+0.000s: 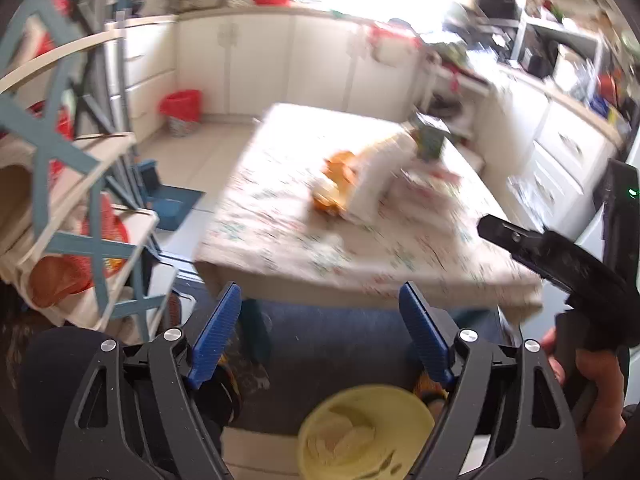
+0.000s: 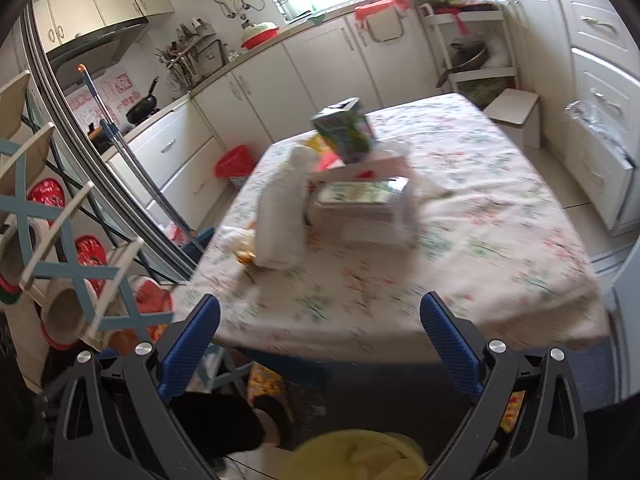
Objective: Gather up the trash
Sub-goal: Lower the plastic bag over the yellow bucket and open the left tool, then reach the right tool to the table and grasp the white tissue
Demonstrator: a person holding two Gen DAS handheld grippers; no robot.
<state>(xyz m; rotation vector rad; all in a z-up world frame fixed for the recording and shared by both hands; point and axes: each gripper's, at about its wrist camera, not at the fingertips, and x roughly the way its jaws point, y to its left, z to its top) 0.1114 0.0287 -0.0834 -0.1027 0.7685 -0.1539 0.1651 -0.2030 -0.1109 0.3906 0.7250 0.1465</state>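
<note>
Yellow bin (image 1: pixel 366 432) sits below empty, wide-apart left jaws.

On table: white plastic bottle (image 2: pixel 282 216) left of clear lidded food box (image 2: pixel 360 210); green carton (image 2: pixel 345 130) behind.
Below table's near edge: round yellow bin (image 1: pixel 366 432).

Trash on your table (image 2: pixel 480 220), floral cloth, all clustered near centre:
- White plastic bottle (image 2: pixel 282 216): upright, slightly tilted, at cluster's left end.
- Orange peel scraps (image 2: pixel 245 249): low pile touching bottle's base, on its left.
- Green carton (image 2: pixel 344 130): upright, tilted, behind bottle, farthest from you.
- Clear flat container w/ green label (image 2: pixel 360 204): lying flat, just right of bottle.
- Yellow bin (image 1: pixel 366 434): below table's near edge, by your feet, open top, pale scraps inside.
</note>
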